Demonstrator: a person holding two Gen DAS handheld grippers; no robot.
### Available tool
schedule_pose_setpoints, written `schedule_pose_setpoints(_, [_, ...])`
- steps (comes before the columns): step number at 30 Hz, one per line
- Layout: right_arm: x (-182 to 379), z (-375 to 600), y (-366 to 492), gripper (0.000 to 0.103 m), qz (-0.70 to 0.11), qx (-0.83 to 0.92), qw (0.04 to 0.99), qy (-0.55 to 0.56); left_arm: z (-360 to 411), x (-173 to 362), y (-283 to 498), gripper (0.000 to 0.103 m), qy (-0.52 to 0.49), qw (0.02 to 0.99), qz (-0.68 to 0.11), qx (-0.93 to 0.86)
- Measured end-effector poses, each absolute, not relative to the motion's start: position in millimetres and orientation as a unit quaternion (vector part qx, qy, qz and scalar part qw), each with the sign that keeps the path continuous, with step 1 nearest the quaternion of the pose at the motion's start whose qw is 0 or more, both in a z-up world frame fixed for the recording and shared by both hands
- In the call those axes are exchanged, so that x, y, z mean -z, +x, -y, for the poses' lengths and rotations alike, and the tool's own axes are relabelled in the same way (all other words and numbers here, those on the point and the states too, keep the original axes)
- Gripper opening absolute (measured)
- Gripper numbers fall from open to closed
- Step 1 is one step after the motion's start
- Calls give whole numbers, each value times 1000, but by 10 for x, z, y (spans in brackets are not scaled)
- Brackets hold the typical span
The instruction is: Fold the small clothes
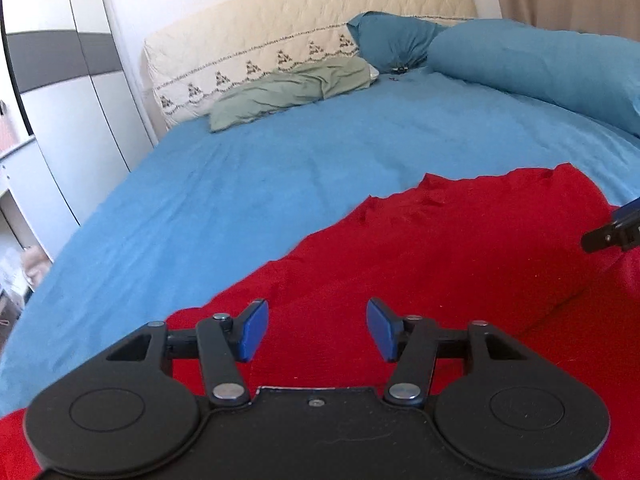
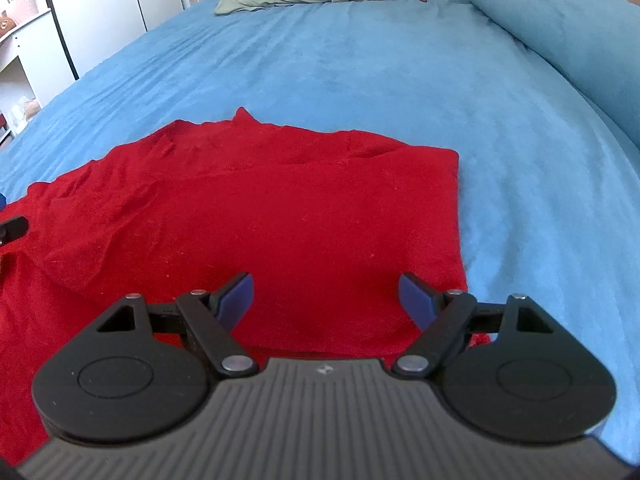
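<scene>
Unlabelled open left claw [image 1: 317, 330] over red garment [image 1: 440, 248]

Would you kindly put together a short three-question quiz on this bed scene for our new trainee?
1. True or false: the left gripper is clamped on the red garment.
2. What lies at the head of the blue bedsheet, against the cream quilted headboard?
A) a green pillow
B) a yellow towel
C) a black bag
3. In the right wrist view, which edge of the red garment runs straight: left or right?

Key:
1. False: both the left gripper and the right gripper are open, with nothing between the pads.
2. A, the green pillow.
3. Right.
</scene>
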State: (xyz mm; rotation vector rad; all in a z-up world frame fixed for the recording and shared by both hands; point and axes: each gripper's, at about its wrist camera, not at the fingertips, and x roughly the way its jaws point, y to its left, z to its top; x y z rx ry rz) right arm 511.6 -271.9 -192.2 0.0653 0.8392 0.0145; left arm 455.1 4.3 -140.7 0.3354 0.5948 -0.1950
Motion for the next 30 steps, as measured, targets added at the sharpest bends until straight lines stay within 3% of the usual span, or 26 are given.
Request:
schedule_pose_setpoints(9, [2068,2925,5064,96,-413,29,909,53,-211,1770,5056,68,83,906,-411,62])
schedule_pose_setpoints(14, [2073,2934,4986,96,-406,52,912,32,-277,1758,5050,70,59,903,-422,56])
schedule_pose_setpoints(20, [1509,2634,4820,96,-379,27,925,-6,-447,1235,4729,70,24,923,-383,35])
schedule_pose_setpoints(23, [1079,2379,4668,99,-361,2,933,-3,-744,852,4434,78,-22,930,-366,20])
schedule_pose_setpoints(26, [703,2030,4521,103,-344,-15,939,9,-1138,554,4158,96,-62,931,-360,-9])
schedule_pose_setpoints(30, [453,1462,4454,103,-355,-24,934,16,-1783,332,3909,98,-97,927,-356,-67])
